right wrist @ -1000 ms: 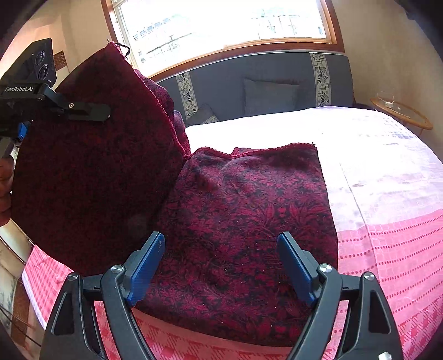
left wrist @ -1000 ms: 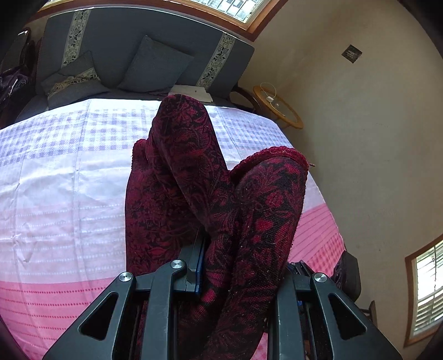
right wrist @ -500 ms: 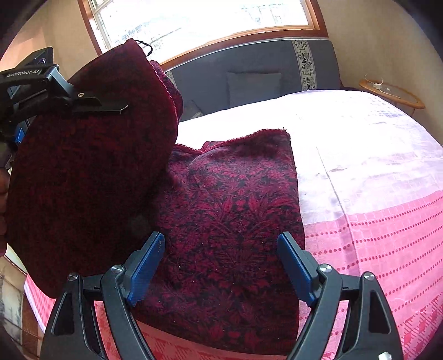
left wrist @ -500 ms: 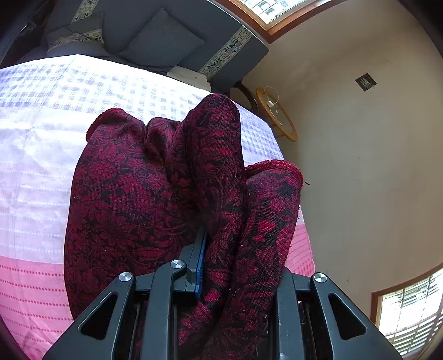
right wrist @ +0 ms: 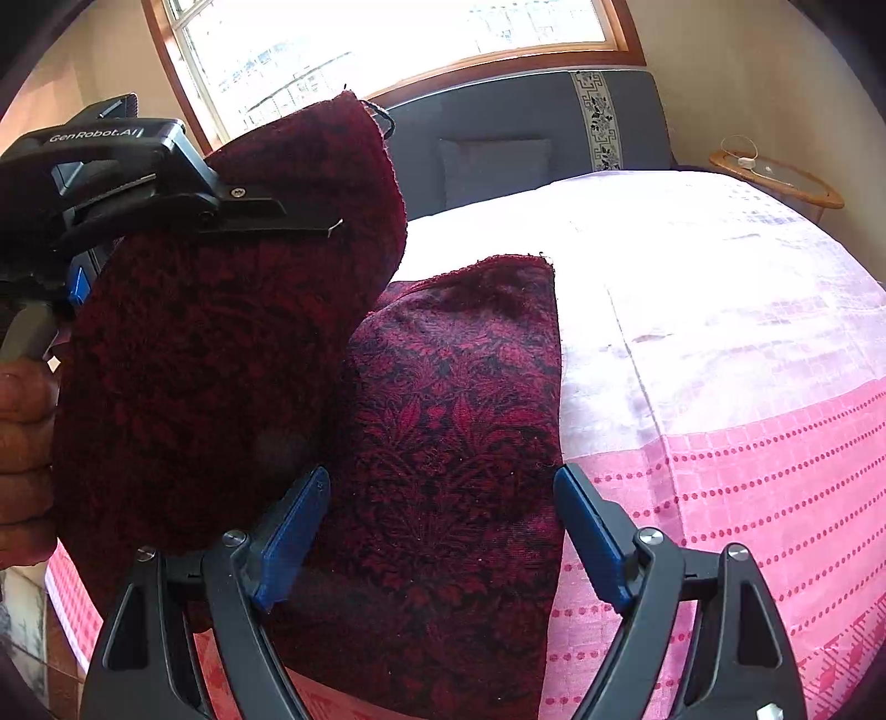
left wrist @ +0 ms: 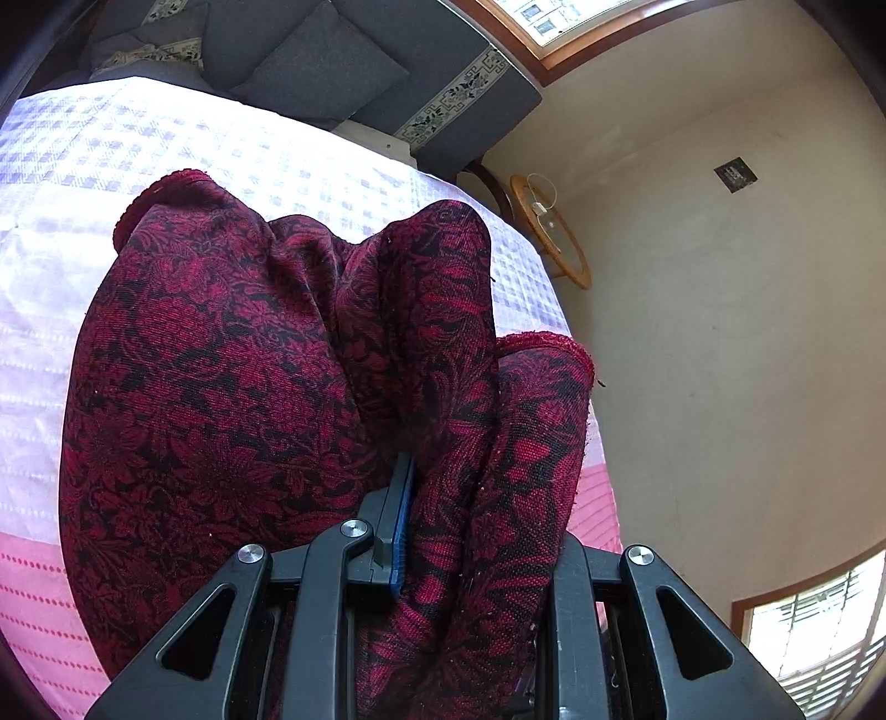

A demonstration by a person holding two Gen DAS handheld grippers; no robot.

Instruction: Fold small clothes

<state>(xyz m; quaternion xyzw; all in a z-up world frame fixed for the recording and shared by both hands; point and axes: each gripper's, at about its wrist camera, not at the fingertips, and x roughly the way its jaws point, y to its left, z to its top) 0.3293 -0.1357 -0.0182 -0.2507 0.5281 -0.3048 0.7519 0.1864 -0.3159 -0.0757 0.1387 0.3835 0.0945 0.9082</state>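
Clamping lifted cloth (left wrist: 232,399) – left gripper (left wrist: 443,526); right gripper (right wrist: 443,531) jaws apart – hand (right wrist: 22,454) visible.

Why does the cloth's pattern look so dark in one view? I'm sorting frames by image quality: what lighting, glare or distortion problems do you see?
Right wrist view: the window is blown out, backlighting the lifted half of the red garment so its pattern goes murky; the bedsheet glares white. Left wrist view: even light, crisp weave on the garment, but fisheye bends the bed edge.

A bed (right wrist: 720,332) with a white-and-pink sheet (right wrist: 747,443) carries a dark red cloth (right wrist: 459,443), which lies flat just ahead of the right claw (right wrist: 443,531), between its spread fingers.
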